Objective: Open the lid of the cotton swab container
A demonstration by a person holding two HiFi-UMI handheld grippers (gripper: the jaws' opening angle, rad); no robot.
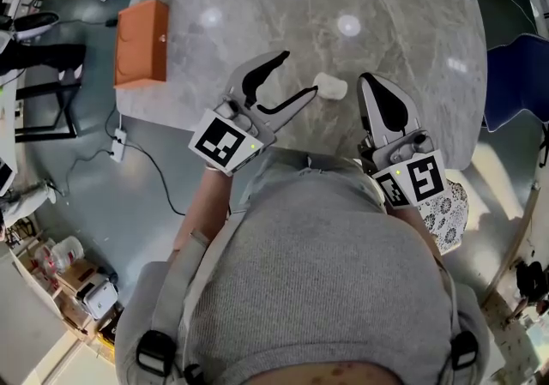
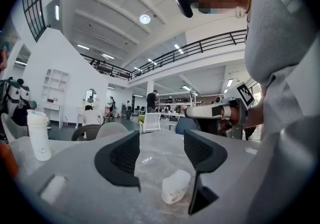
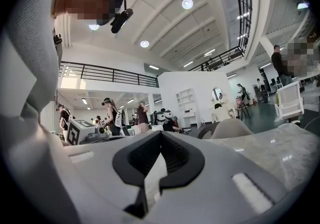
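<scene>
Now, with left tongs (image 1: 298, 75) spread and right tongs (image 1: 369, 81) pressed together, a clumsy squeeze could knock the loose swab container (image 1: 330, 86) away.

Left tongs (image 1: 298, 75) and right tongs (image 1: 374, 83) are the same build: light grey moulded shells with black ribbed pads (image 2: 121, 157) on the inner faces. Each has a white cube (image 1: 225, 141) with black square markers and a small green light. Wearer: grey knit top (image 1: 326, 280), shoulder straps (image 1: 156, 349) with black buckles, black head camera (image 2: 183, 2).
</scene>
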